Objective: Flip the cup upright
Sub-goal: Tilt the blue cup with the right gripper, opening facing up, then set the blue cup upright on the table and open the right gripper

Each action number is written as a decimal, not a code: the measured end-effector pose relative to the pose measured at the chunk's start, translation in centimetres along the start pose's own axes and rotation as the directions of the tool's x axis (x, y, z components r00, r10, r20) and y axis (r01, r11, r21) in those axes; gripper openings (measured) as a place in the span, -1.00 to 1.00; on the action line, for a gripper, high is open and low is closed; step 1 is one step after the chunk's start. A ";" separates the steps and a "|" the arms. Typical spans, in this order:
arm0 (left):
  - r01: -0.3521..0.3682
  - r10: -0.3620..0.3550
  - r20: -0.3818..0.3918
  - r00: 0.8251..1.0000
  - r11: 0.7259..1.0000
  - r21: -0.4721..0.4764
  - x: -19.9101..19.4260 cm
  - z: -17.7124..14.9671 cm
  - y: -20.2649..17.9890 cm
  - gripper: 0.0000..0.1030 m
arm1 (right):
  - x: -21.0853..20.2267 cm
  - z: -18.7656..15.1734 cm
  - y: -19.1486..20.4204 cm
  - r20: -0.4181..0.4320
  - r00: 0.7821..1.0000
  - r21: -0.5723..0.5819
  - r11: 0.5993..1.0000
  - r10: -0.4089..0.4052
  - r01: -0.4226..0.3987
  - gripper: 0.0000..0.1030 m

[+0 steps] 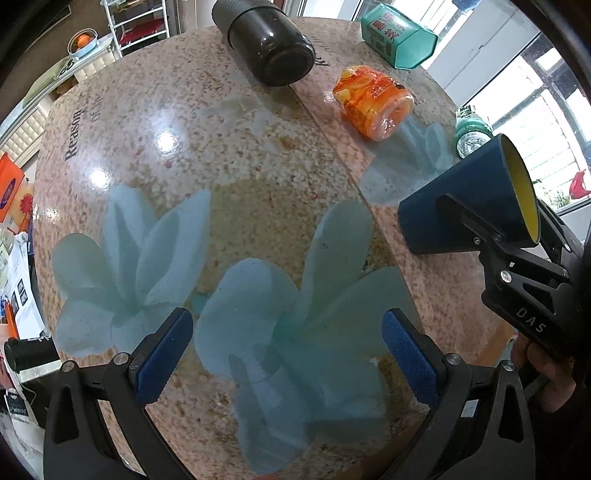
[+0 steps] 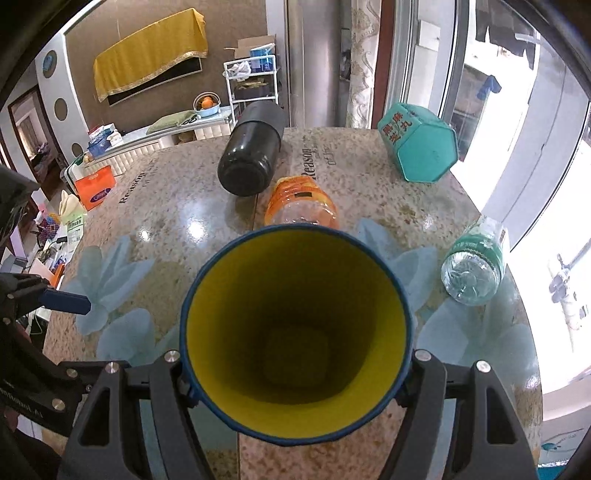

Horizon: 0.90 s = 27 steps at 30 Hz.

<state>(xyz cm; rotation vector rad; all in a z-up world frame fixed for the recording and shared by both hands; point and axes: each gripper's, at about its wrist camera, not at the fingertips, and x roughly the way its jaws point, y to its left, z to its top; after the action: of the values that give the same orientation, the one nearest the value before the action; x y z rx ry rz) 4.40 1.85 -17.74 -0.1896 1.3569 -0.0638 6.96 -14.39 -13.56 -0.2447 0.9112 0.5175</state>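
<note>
The cup is dark blue outside and yellow inside. My right gripper is shut on it near the rim, with its open mouth facing the camera. In the left wrist view the cup is tilted at the right, base down near the table, mouth up and to the right, held by the right gripper. My left gripper is open and empty over the tabletop's blue flower print, left of the cup.
On the speckled table lie a black jar, an orange jar, a teal hexagonal tin and a clear water bottle. The table's right edge is close by the window.
</note>
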 end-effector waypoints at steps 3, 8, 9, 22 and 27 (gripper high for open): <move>-0.010 0.010 0.009 1.000 1.000 0.009 0.1 -0.9 0.5 1.00 | 0.4 -0.3 0.2 0.003 1.000 -0.012 1.000 0.003 -0.003 0.37; -0.014 0.014 0.011 1.000 1.000 0.001 -0.4 -1.3 1.1 1.00 | 0.8 -0.4 -0.1 -0.012 1.000 0.018 1.000 0.003 -0.003 0.37; -0.014 0.014 0.010 1.000 1.000 0.000 -0.5 -1.3 1.2 1.00 | 0.7 -0.4 -0.1 -0.011 1.000 0.023 1.000 0.005 -0.005 0.37; -0.008 0.007 0.051 0.999 1.000 0.007 -2.5 -1.9 1.5 1.00 | -2.1 1.7 -0.7 0.006 0.999 0.082 0.996 0.041 -0.041 1.00; -0.011 0.008 0.100 0.995 1.000 0.025 -4.7 -1.0 1.5 1.00 | -5.3 3.3 -1.1 0.053 0.998 0.084 0.996 0.029 -0.033 1.00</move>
<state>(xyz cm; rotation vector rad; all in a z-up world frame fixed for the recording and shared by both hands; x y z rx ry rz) 2.32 3.97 -13.70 -0.1631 1.2569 -0.0630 7.16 -15.61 -7.34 -0.1403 0.8852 0.5104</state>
